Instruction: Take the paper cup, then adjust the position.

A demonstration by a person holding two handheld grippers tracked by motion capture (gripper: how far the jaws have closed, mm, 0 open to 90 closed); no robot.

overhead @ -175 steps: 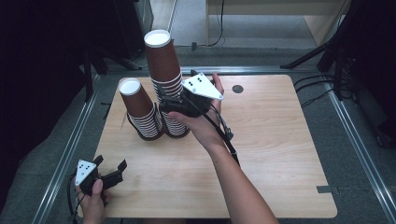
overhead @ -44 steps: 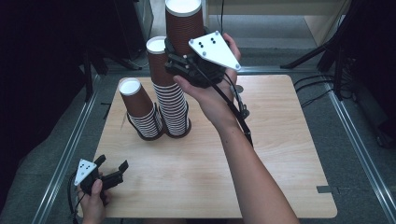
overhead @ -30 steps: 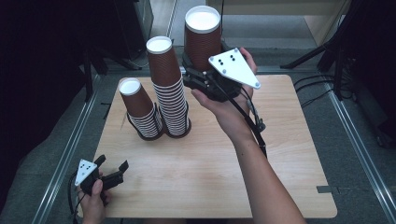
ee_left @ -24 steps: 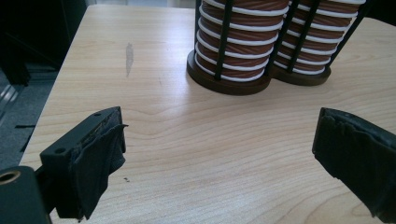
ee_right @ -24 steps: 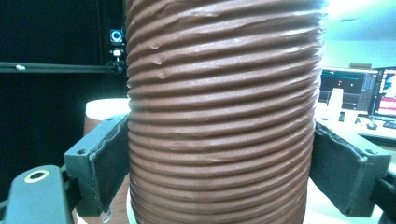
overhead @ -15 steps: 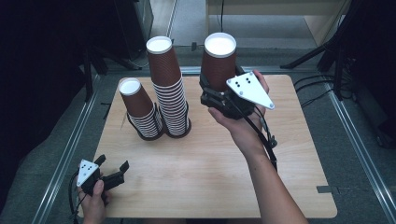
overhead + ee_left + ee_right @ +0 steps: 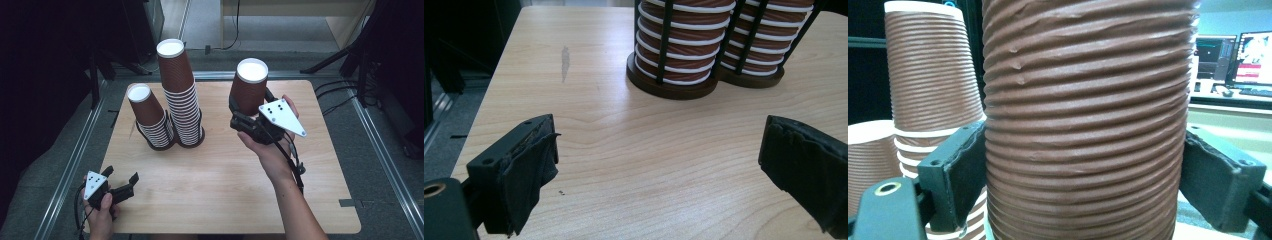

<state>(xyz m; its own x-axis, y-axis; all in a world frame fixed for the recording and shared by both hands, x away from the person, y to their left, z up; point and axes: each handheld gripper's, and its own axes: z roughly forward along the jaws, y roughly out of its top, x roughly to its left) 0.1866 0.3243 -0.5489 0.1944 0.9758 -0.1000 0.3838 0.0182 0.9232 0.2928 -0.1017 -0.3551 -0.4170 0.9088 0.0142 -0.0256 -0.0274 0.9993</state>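
Note:
A brown ribbed paper cup [image 7: 248, 90] stands upside down, white base up, over the right-middle of the wooden table [image 7: 210, 200]. My right gripper [image 7: 248, 114] is shut on its lower part; in the right gripper view the cup [image 7: 1083, 100] sits pressed between both jaws of that gripper [image 7: 1083, 170]. Whether its rim touches the table is hidden. A tall stack of the same cups [image 7: 179, 90] and a shorter stack [image 7: 150, 117] stand at the back left. Near the front left corner my left gripper [image 7: 121, 175] rests open, nothing between its jaws [image 7: 659, 160].
Both stacks sit in black wire holders with round bases [image 7: 671, 85], ahead of the left gripper. Metal rails [image 7: 70, 160] run along the table's sides, and cables and stand legs [image 7: 345, 65] lie on the floor at the back right.
My right gripper has carried the cup from above the tall stack to the right and downward. The left gripper has stayed put.

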